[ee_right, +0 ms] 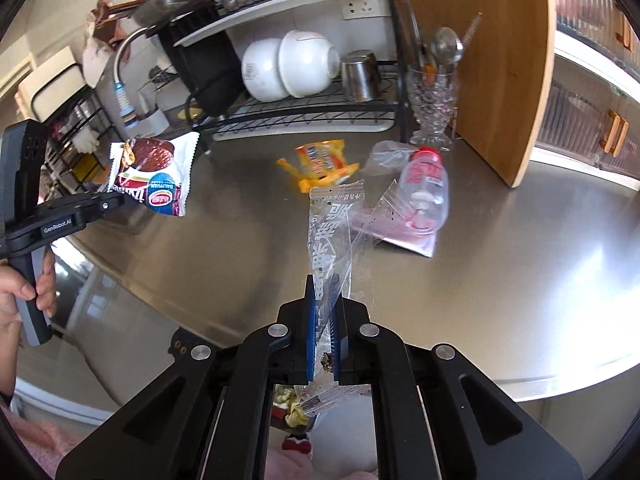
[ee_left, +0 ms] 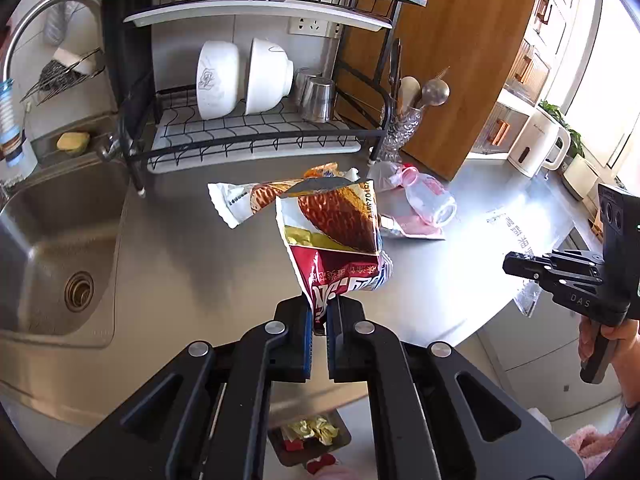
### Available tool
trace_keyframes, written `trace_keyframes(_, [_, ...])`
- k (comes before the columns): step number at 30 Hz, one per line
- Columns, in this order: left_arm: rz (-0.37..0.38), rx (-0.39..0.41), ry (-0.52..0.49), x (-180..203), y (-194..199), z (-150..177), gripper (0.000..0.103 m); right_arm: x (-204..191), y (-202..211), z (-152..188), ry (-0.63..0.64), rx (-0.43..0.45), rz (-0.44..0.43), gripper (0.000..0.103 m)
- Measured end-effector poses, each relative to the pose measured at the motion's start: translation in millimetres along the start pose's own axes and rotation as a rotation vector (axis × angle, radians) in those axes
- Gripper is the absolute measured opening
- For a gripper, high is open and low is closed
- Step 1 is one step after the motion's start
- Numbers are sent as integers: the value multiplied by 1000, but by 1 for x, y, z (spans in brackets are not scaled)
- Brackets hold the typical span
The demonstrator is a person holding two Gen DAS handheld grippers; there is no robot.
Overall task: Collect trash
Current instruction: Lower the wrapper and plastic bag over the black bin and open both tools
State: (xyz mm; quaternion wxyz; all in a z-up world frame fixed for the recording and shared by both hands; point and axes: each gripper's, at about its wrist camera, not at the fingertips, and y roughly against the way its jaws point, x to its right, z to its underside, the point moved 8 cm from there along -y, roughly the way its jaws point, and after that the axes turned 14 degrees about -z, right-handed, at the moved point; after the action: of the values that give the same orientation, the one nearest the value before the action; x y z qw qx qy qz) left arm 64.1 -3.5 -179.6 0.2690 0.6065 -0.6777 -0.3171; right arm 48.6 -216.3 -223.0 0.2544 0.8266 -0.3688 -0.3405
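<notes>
A red-and-white snack wrapper (ee_left: 336, 236), torn open, hangs off the counter (ee_right: 500, 300). A clear wrapper (ee_right: 334, 240) stands over the counter's edge. On the counter lie an orange packet (ee_right: 320, 162) and an empty bottle (ee_right: 426, 192), on its side.

We see the dish rack (ee_left: 256, 128) standing at the back of the counter (ee_left: 192, 248), with the sink (ee_left: 60, 248) to its left and the cutting board (ee_left: 452, 60) leaning to its right. Two bowls (ee_left: 244, 76) and steel cups (ee_left: 316, 98) sit in the rack's lower tier. Before the rack lie a snack wrapper (ee_left: 236, 200) and a plastic bottle (ee_left: 428, 200) (on its side). Beyond the board stands a kettle (ee_left: 538, 146).
</notes>
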Motion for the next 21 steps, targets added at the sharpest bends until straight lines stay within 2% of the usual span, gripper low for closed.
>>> trace_keyframes(5, [-13,-53,35,-12,20,66,4,-47,-18,33,34,-72,-98,7])
trace_keyframes(9, [-14,-150,77,-15,17,131,4,-71,-44,76,31,-166,-161,7])
trace_keyframes(13, [-11,-255,111,-16,-2,184,4,-80,-78,122,0,-270,-193,7])
trace_keyframes(21, [-9,-352,76,-10,-56,252,4,-82,-136,187,-48,-386,-181,7])
